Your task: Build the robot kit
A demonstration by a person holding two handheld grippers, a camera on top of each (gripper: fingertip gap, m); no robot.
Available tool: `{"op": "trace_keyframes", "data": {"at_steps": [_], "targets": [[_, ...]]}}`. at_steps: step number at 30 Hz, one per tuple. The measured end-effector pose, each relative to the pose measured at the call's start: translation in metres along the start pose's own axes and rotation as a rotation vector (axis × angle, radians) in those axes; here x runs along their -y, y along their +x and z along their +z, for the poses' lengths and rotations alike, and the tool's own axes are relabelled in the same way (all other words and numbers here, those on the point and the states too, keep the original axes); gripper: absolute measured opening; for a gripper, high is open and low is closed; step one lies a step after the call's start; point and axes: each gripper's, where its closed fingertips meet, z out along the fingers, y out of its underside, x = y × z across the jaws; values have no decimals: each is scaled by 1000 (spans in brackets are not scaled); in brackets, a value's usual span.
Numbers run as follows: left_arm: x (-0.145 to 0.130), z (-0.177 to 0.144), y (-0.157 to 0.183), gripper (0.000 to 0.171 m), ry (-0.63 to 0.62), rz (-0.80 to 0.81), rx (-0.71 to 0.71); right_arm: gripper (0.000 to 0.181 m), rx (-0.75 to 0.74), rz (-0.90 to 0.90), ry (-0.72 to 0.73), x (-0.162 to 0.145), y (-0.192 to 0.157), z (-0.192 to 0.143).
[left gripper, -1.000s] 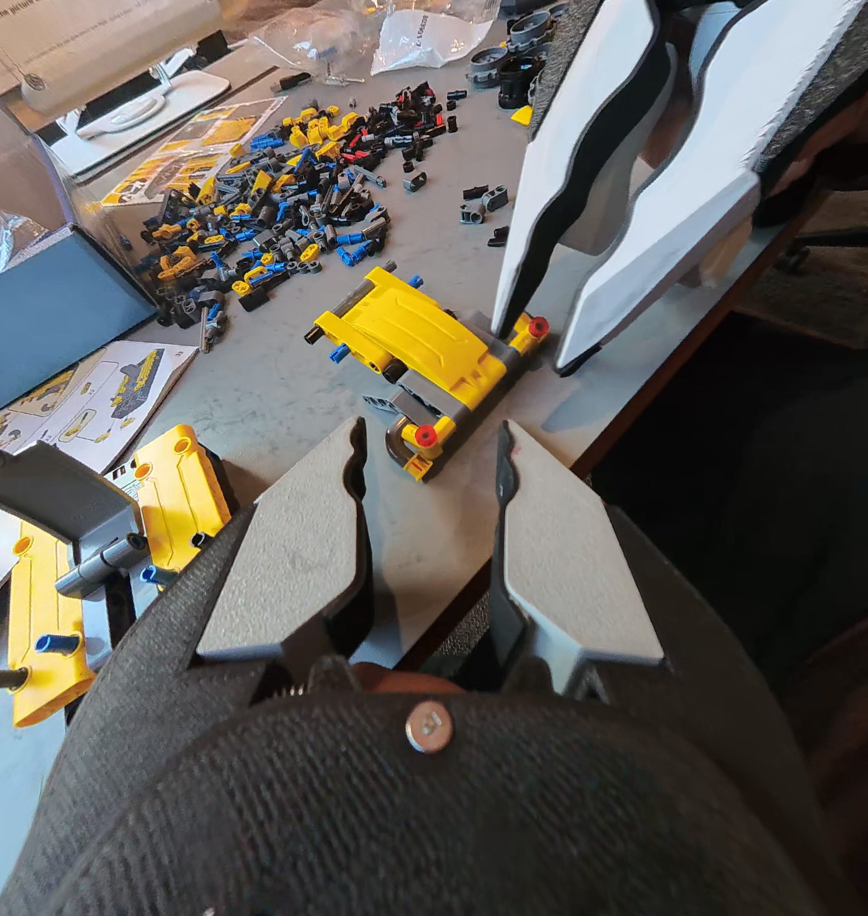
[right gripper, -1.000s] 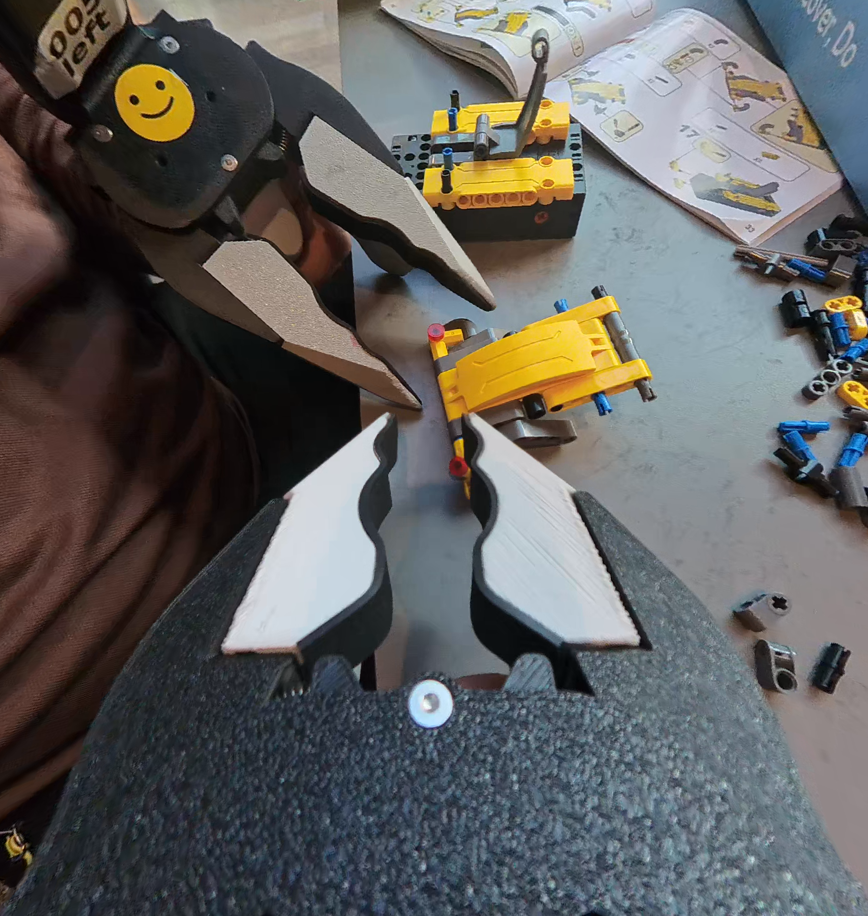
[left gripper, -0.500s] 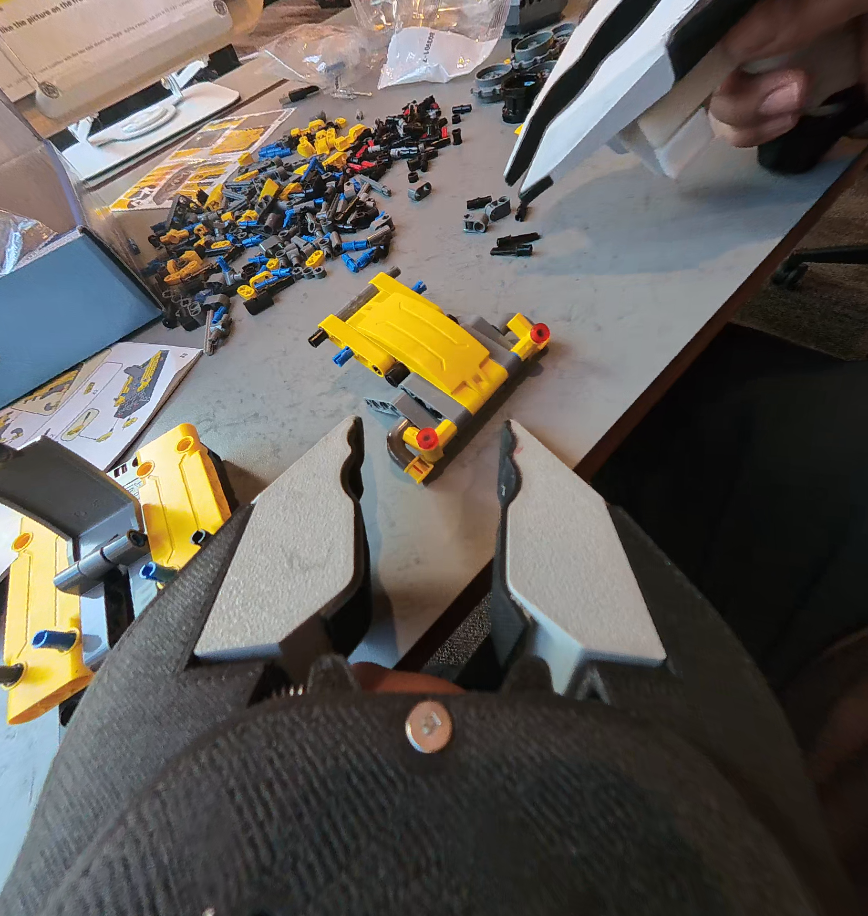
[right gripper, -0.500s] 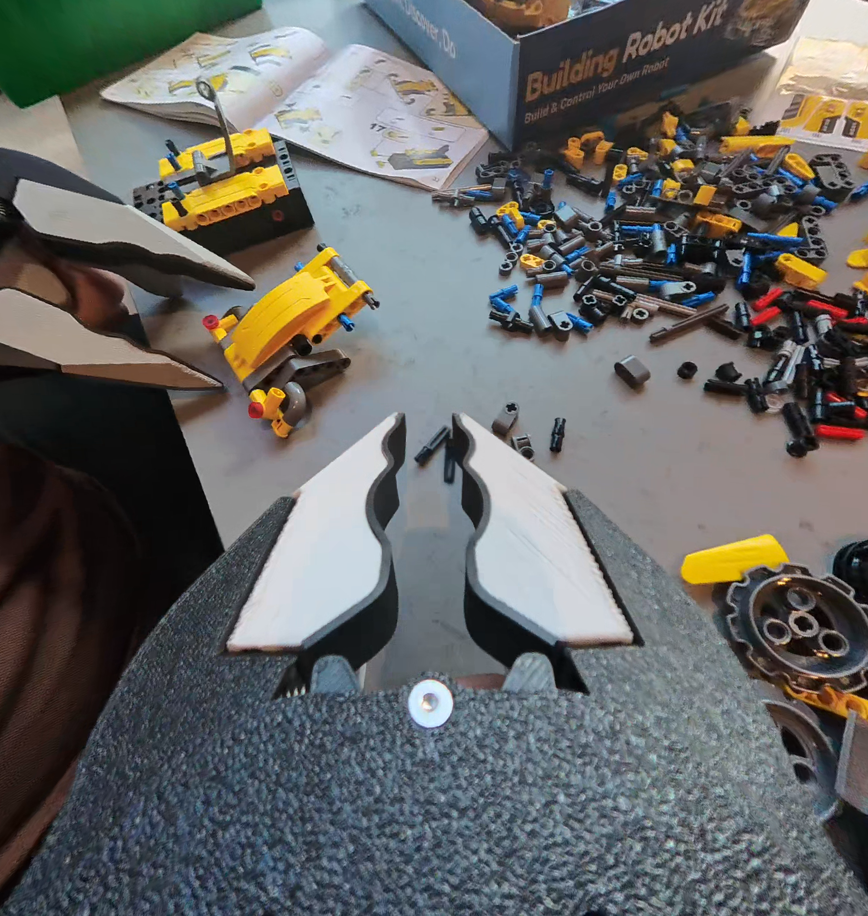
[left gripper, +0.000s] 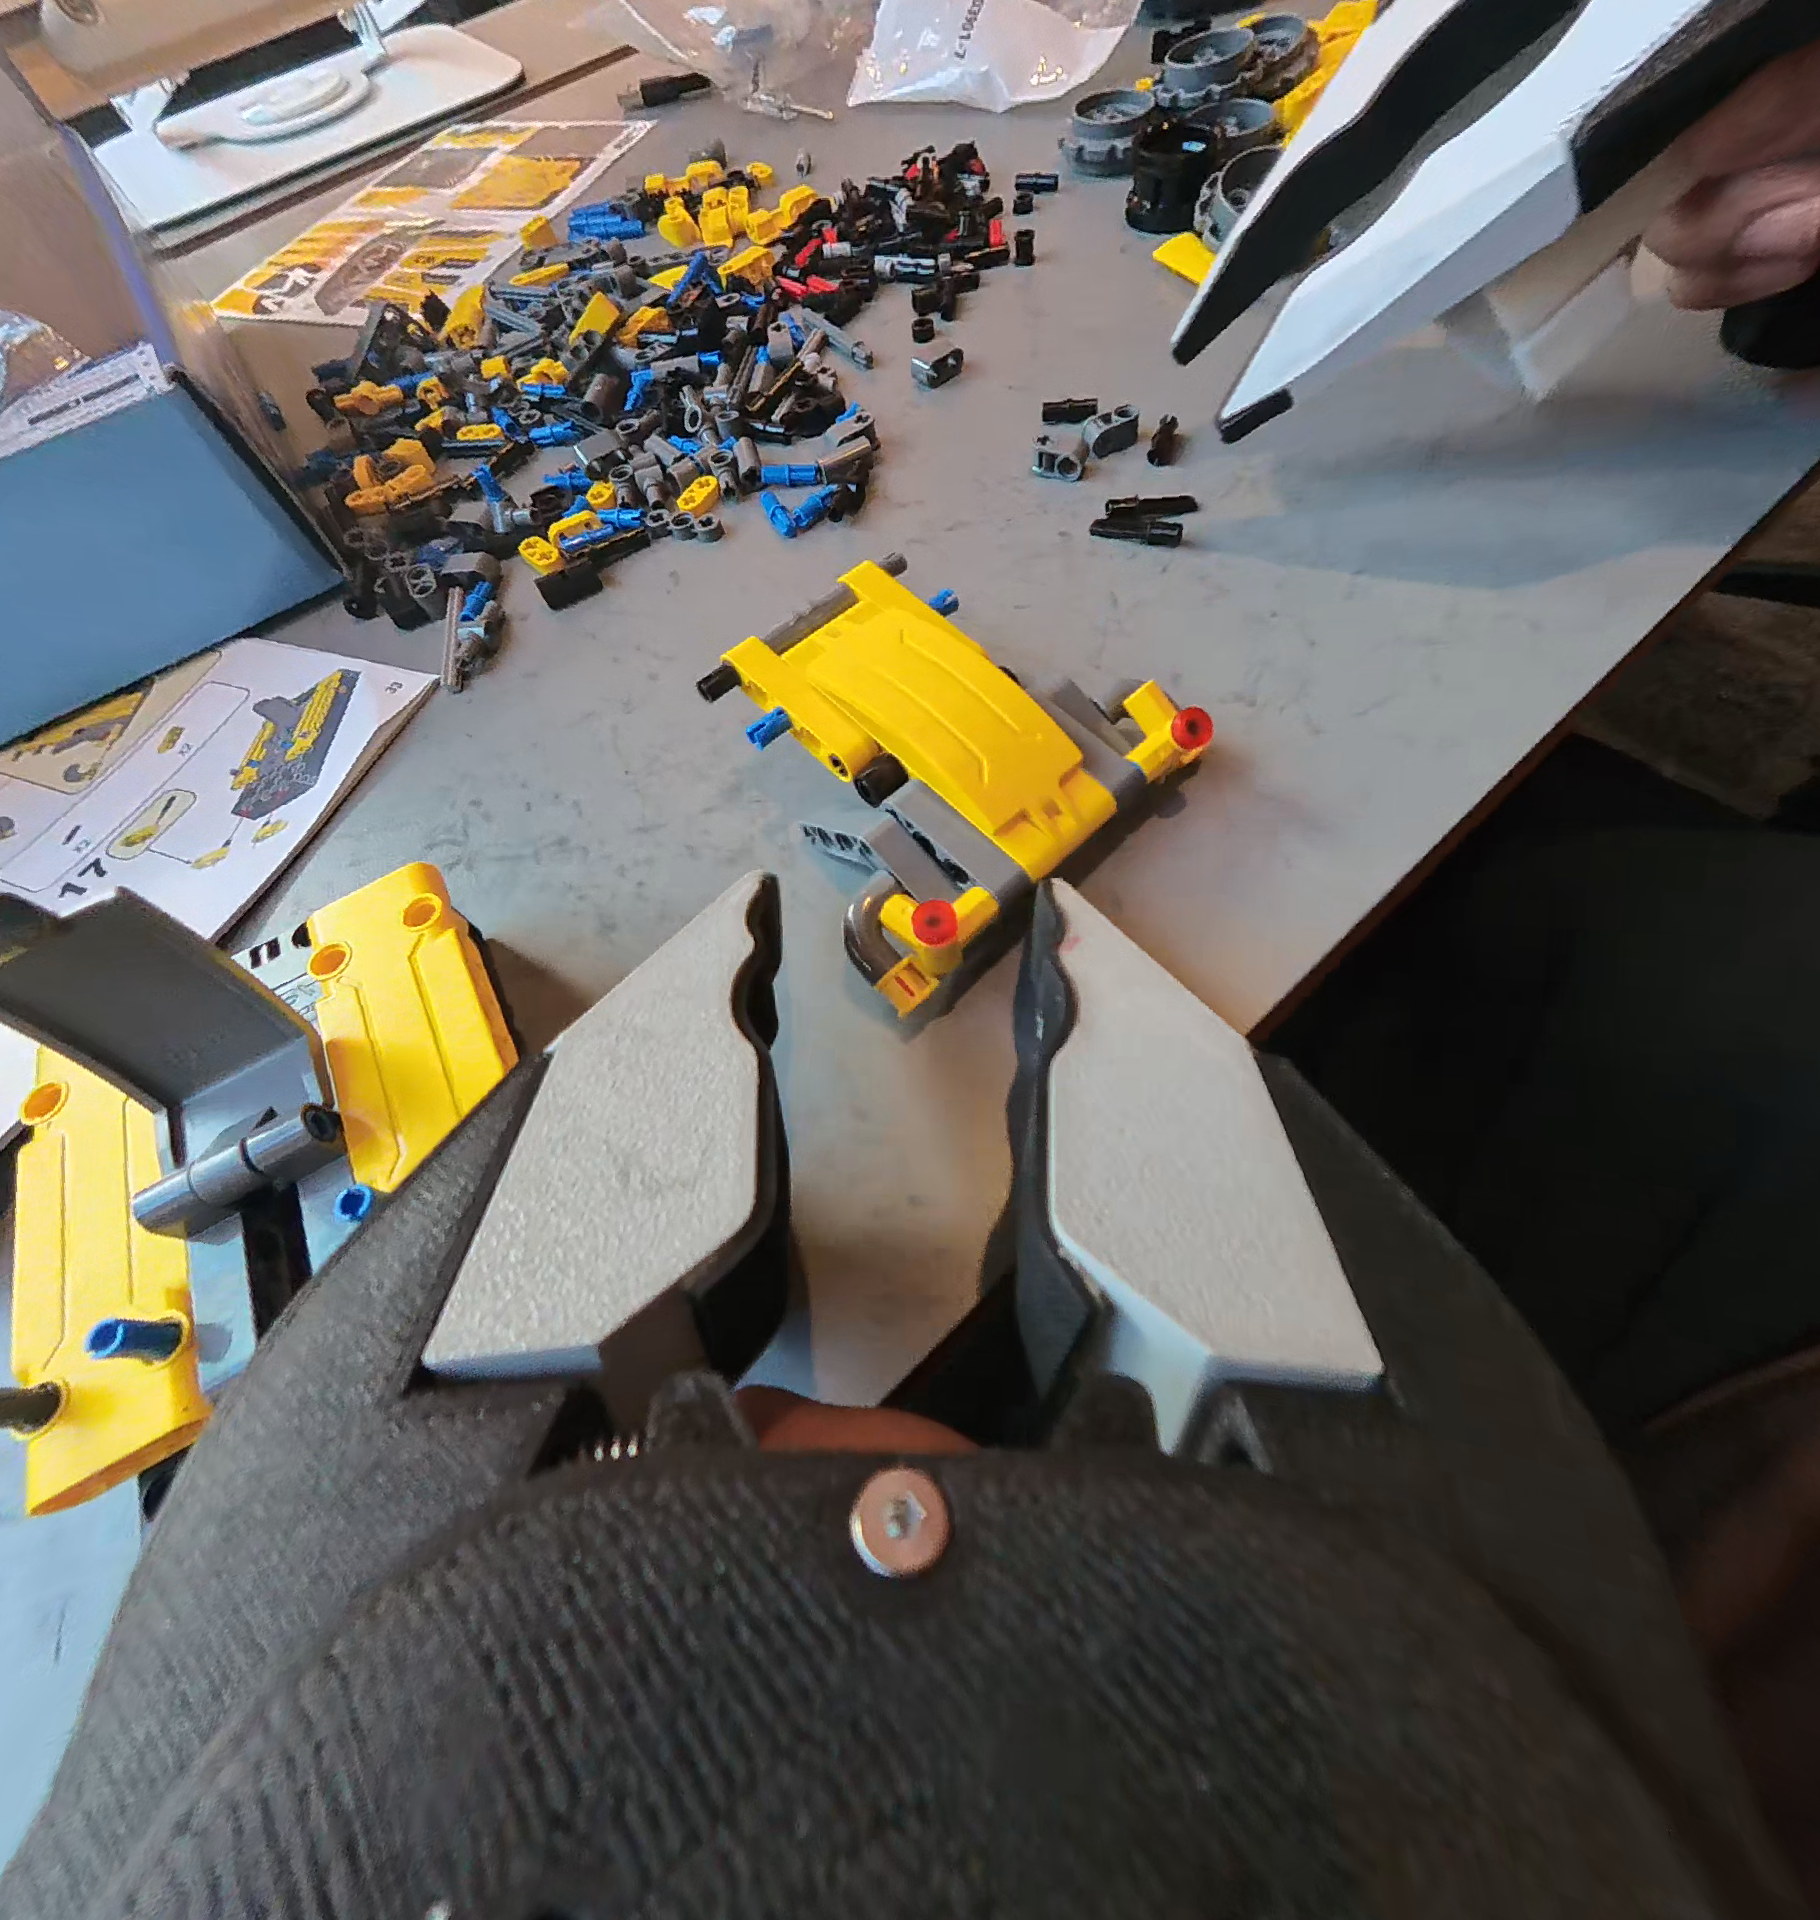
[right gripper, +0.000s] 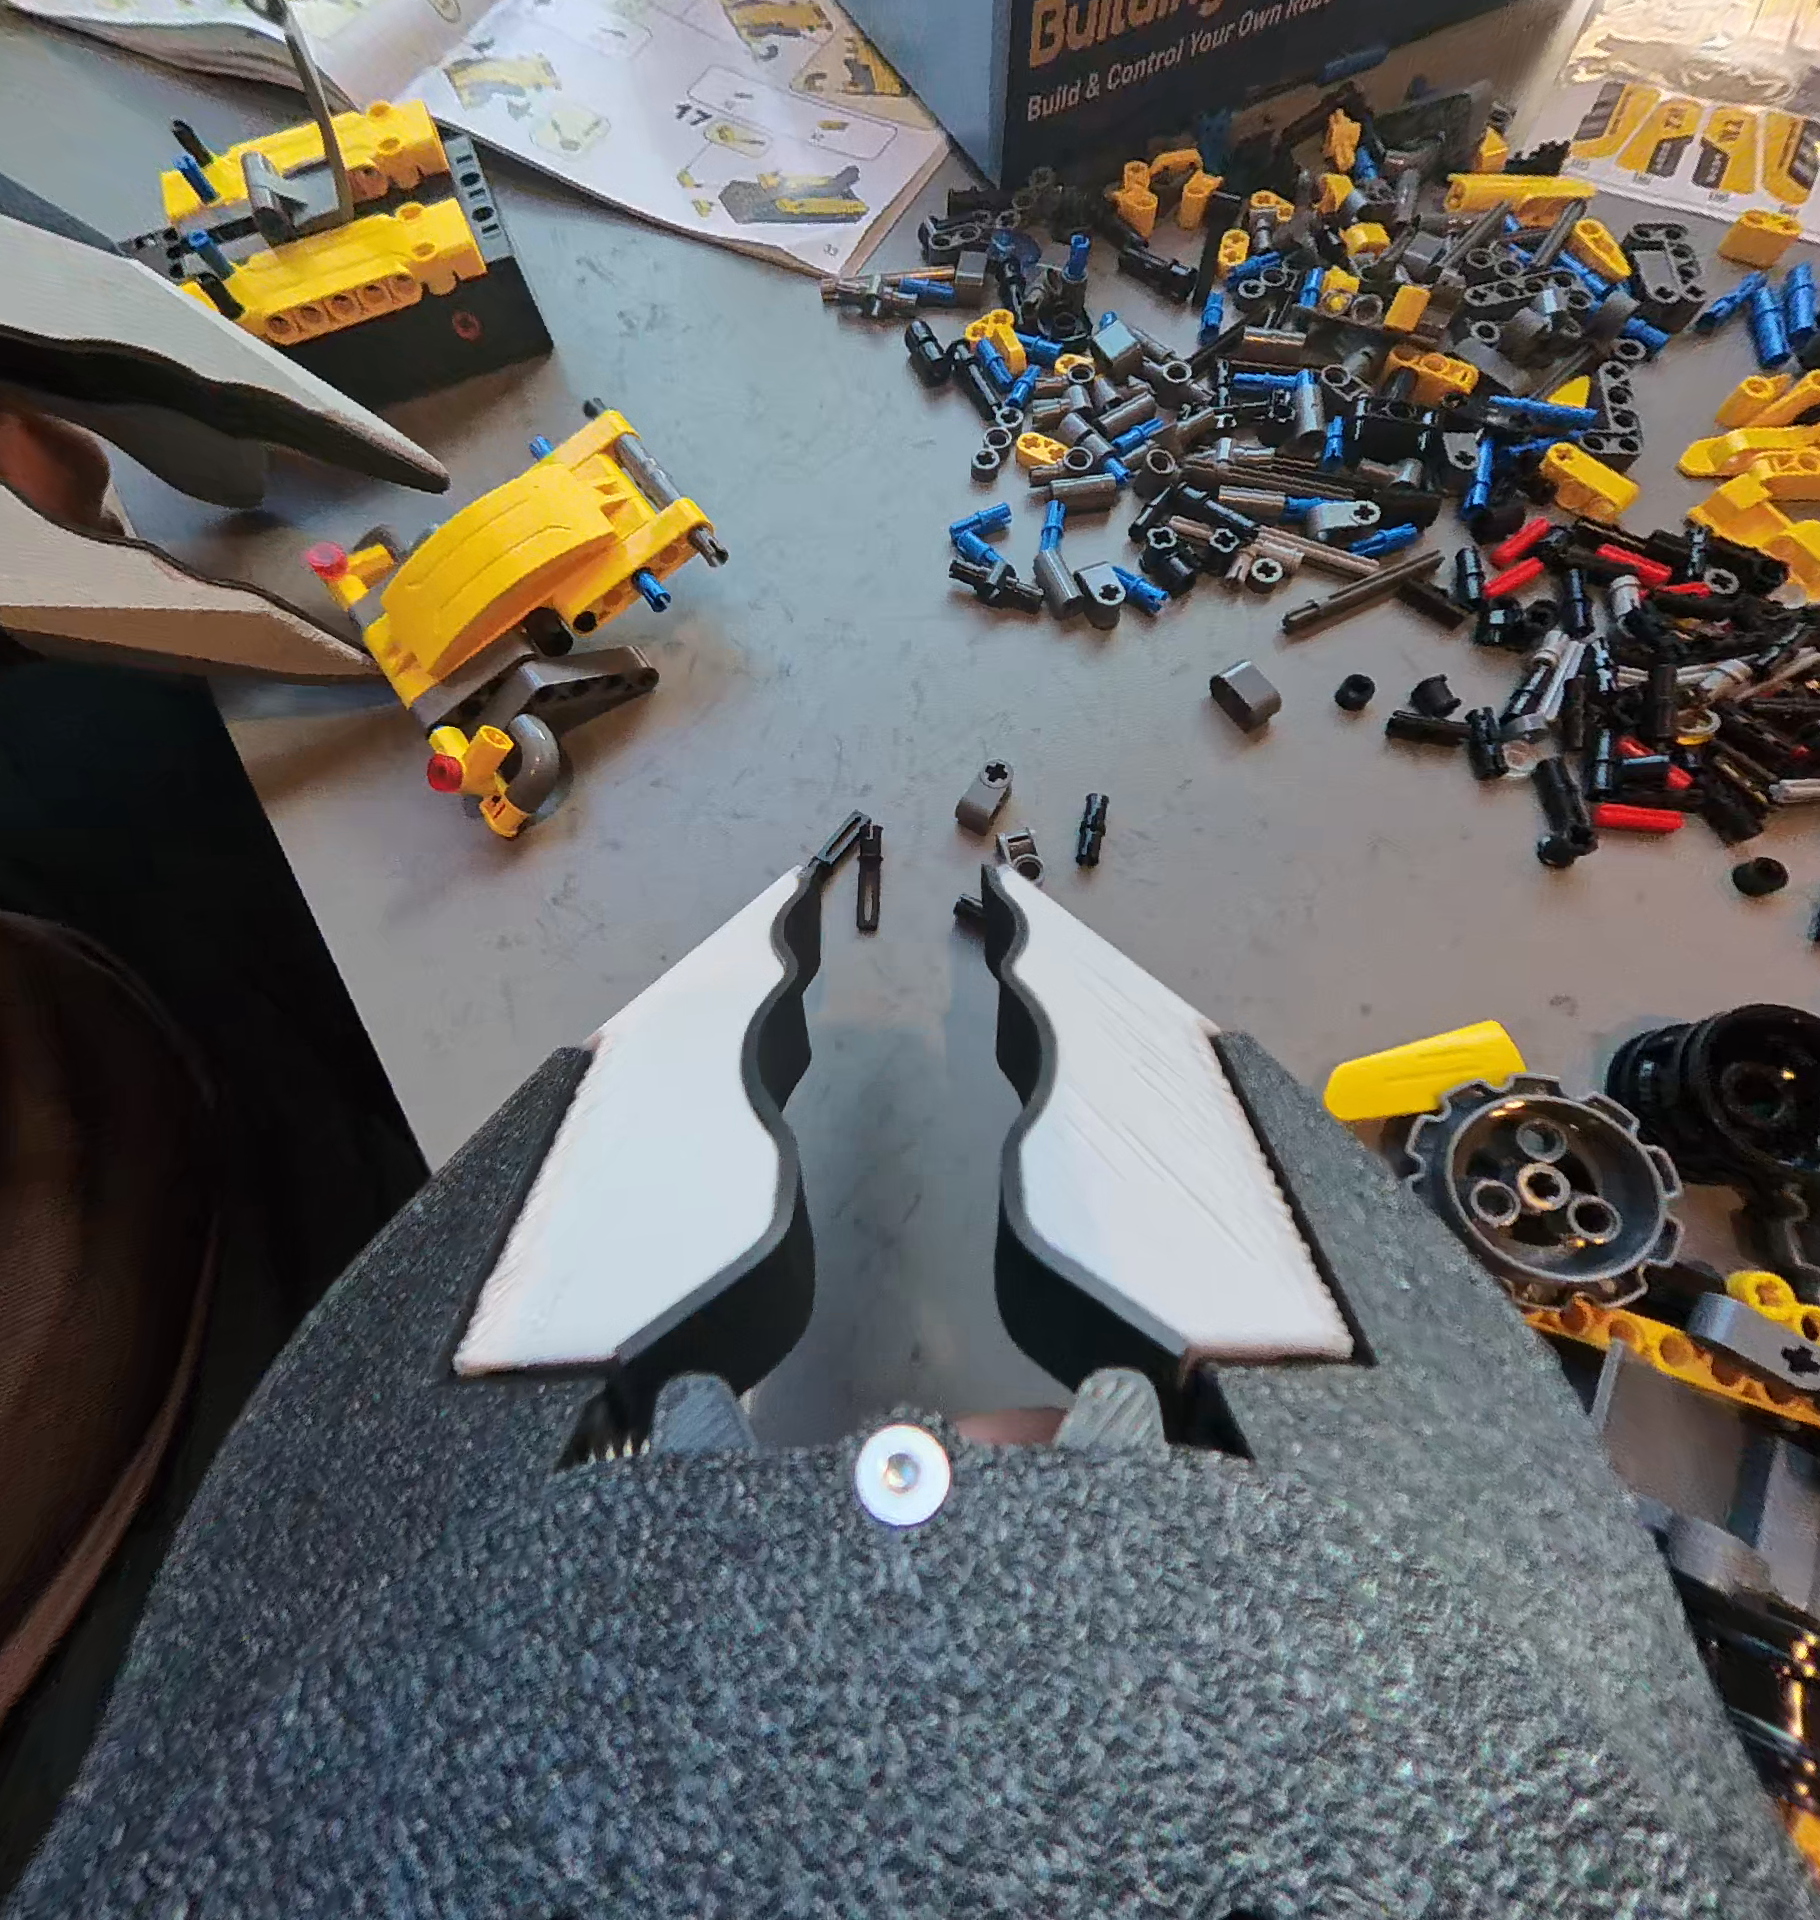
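Note:
A yellow and grey brick assembly (left gripper: 927, 727) with red pin ends lies near the table's front edge; it also shows in the right wrist view (right gripper: 511, 582). My left gripper (left gripper: 904, 904) is open and empty, its grey fingertips either side of the assembly's near red-pinned end. My right gripper (right gripper: 893, 878) is open and empty, low over a few small loose parts: black pins (right gripper: 866, 868) and grey connectors (right gripper: 984, 800) just ahead of its white fingertips. It shows far off in the left wrist view (left gripper: 1212, 390), held by a hand.
A wide pile of loose yellow, blue, black and red parts (right gripper: 1405, 416) covers the table's middle. A blue box (right gripper: 1197, 62), an open instruction booklet (right gripper: 677, 114), a second yellow and black assembly (right gripper: 345, 249) and black wheels (right gripper: 1540, 1195) lie around. The table edge (left gripper: 1508, 748) runs close by.
My right gripper has left the yellow assembly, swung over to the small loose pins and opened wider. My left gripper has edged slightly closer to the assembly.

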Motion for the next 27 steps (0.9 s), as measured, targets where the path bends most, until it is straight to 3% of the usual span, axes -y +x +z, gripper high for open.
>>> {"op": "trace_keyframes", "data": {"at_steps": [14, 27], "targets": [[6, -11, 11, 46, 58, 47, 5, 21, -75, -21, -87, 3, 21, 11], [-1, -11, 16, 45, 65, 48, -42, 10, -3, -28, -154, -6, 25, 24]]}}
